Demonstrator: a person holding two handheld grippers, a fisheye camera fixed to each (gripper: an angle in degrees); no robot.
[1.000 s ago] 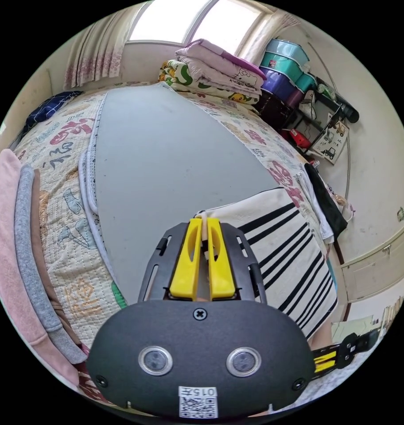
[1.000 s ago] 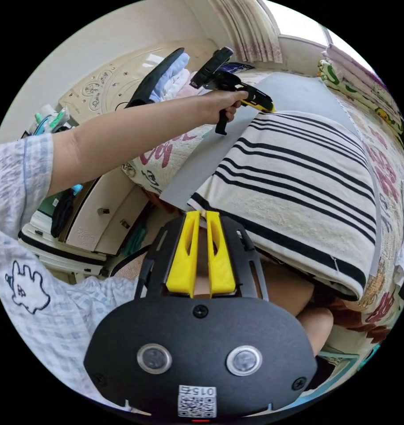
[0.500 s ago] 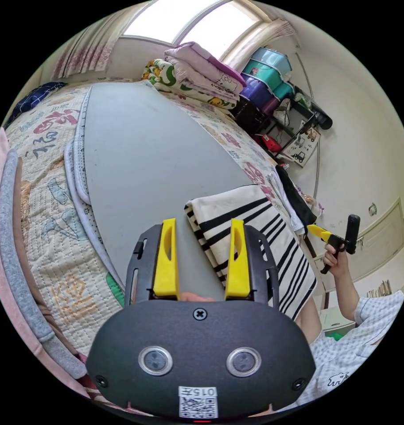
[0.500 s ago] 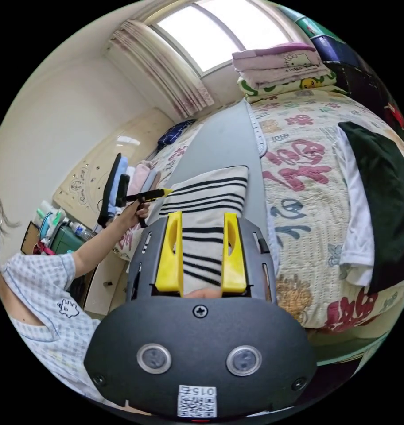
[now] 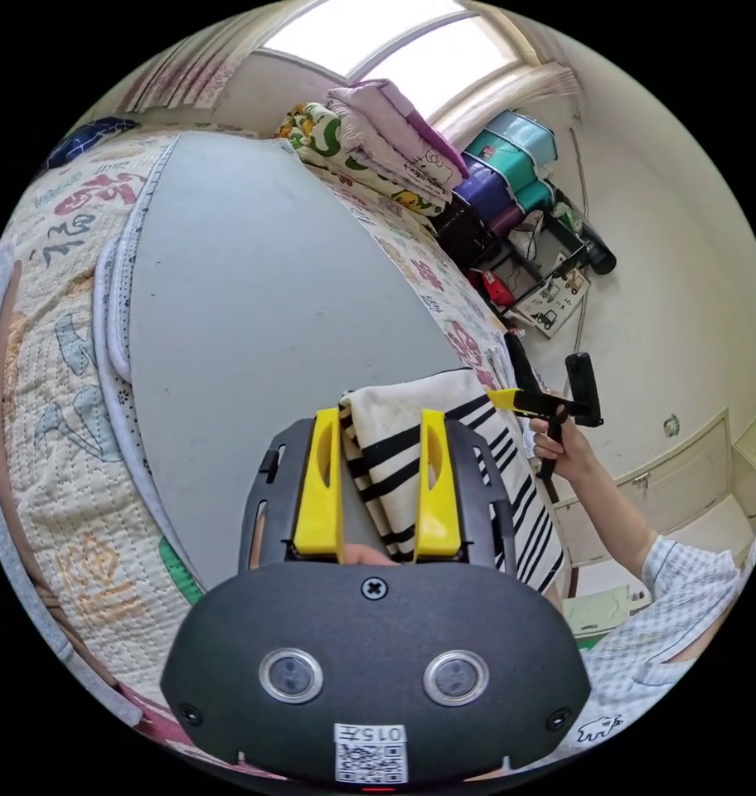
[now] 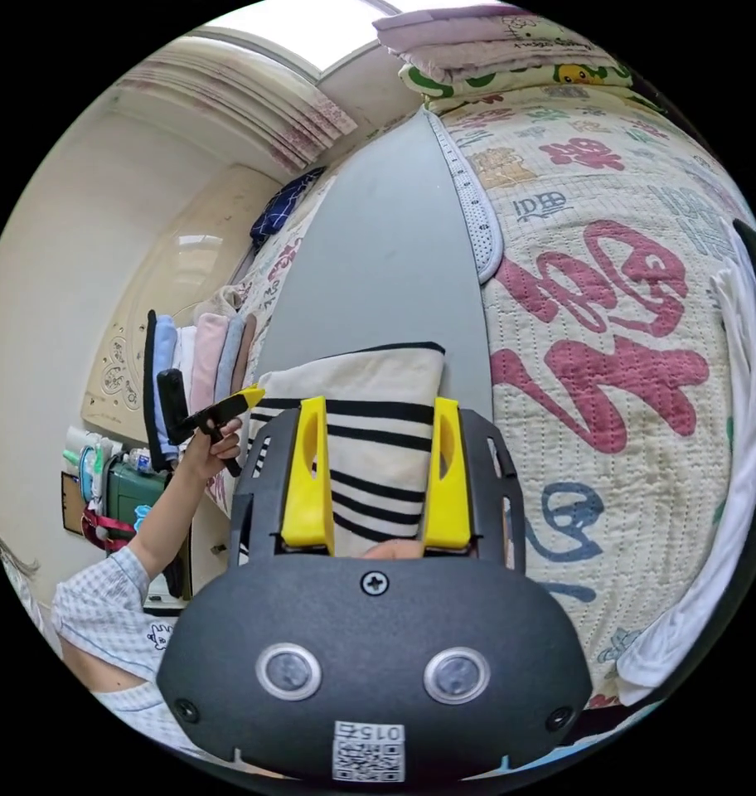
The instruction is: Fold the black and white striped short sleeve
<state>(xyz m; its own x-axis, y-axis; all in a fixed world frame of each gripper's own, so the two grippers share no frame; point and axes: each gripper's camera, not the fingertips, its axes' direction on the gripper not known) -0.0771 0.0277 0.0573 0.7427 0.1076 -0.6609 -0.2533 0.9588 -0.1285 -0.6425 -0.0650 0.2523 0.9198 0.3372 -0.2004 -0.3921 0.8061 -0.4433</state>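
Over folded shirt: both claws open

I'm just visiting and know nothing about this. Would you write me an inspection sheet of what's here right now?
Surface: grey mat laid over a printed quilt on a bed.
Job's things: striped shirt, folded into a narrow stack on the mat's near end.
Clutter: folded bedding at the far end; folded clothes beside the mat; white and dark garments at the quilt's edge.
Grippers: left hand-held gripper open above the shirt; right hand-held gripper open above it too.
Cables: nothing seen.
Surroundings: window, curtains, stacked storage bins.
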